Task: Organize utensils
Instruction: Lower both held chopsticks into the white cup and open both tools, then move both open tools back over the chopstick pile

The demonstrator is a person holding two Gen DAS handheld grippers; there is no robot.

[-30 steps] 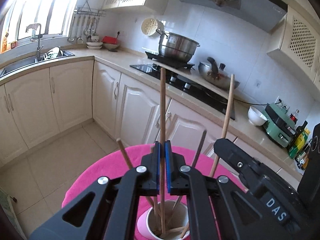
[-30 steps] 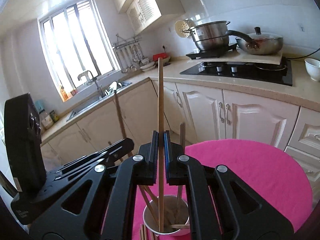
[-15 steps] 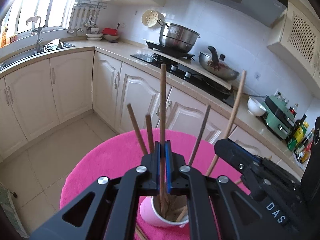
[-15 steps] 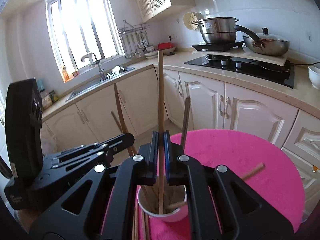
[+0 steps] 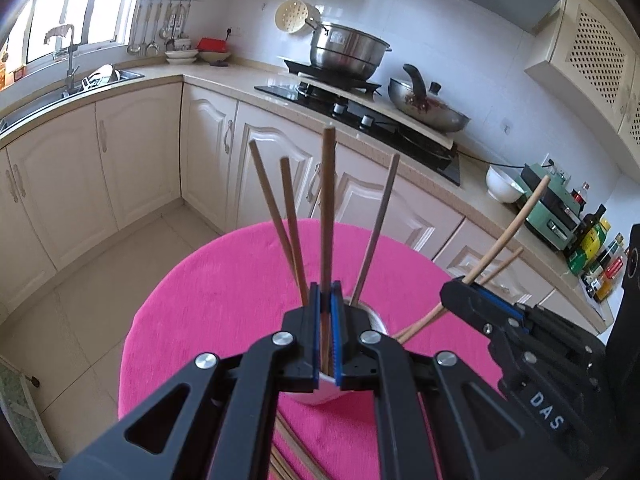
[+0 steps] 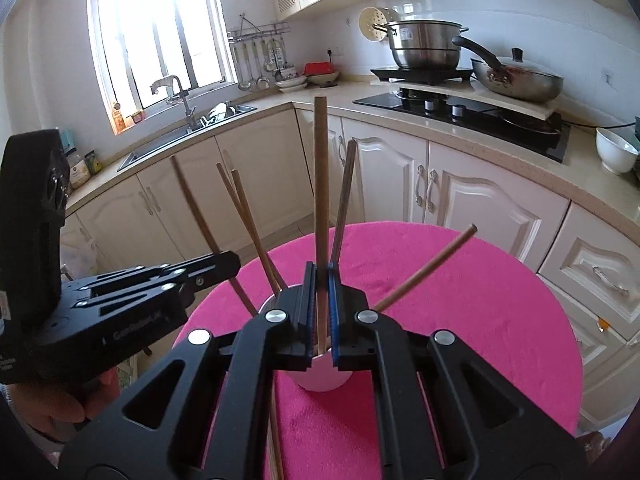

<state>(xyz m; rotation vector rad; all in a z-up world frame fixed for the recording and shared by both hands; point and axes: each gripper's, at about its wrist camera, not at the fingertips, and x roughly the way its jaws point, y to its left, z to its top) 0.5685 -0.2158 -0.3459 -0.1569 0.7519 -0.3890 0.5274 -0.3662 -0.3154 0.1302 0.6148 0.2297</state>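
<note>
A white cup (image 5: 320,394) (image 6: 320,376) stands on a round table under a pink cloth (image 5: 224,300) (image 6: 460,312). Several wooden chopsticks (image 5: 288,220) (image 6: 244,216) stand in it, fanned out. My left gripper (image 5: 326,296) is shut on one upright chopstick (image 5: 327,200) above the cup. My right gripper (image 6: 320,276) is shut on another upright chopstick (image 6: 321,176), just over the cup. Each gripper shows in the other's view, the right gripper (image 5: 472,300) to the right and the left gripper (image 6: 216,264) to the left.
More chopsticks lie on the cloth near me (image 5: 292,452) (image 6: 276,440). Behind the table run cream cabinets (image 5: 136,152), a counter with a hob, a steel pot (image 5: 348,50), a wok (image 5: 428,108) and a sink (image 6: 180,136) under the window.
Both grippers have risen and pulled back from the cup, each still gripping its chopstick. The cup now sits lower and farther in both views, with more of the standing chopsticks showing.
</note>
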